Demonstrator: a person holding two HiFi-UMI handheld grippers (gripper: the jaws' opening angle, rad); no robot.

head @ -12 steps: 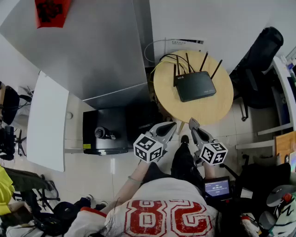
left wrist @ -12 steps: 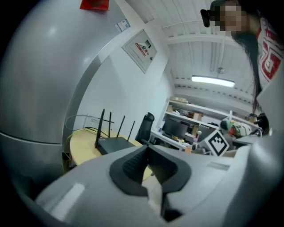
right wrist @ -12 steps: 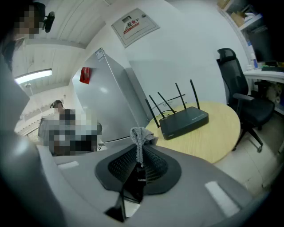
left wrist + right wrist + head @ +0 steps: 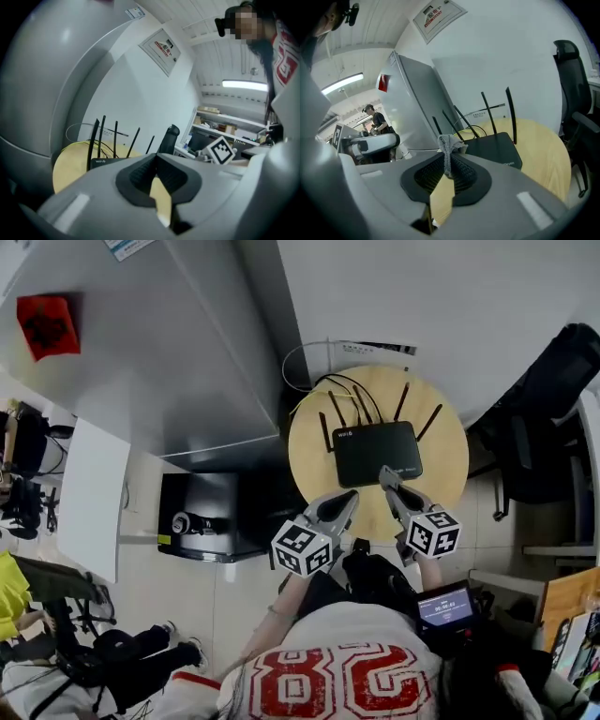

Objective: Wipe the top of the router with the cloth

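Round wooden surface (image 4: pixel 450 465) fills the head view, with the router (image 4: pixel 377 454) just beyond the right tool (image 4: pixel 384 472). In the left gripper view, the left tool (image 4: pixel 156 157) is pressed together and empty. In the right gripper view, the jaws pinch only a scrap of cloth (image 4: pixel 449 145). Wiping could tug it free or snag an antenna (image 4: pixel 510 112).

The black router (image 4: pixel 375 454) lies flat on the round wooden tabletop (image 4: pixel 452 457), its antennas raised. The grey cloth (image 4: pixel 449 143) is bunched and pinched in the right hand-held gripper (image 4: pixel 447 165).
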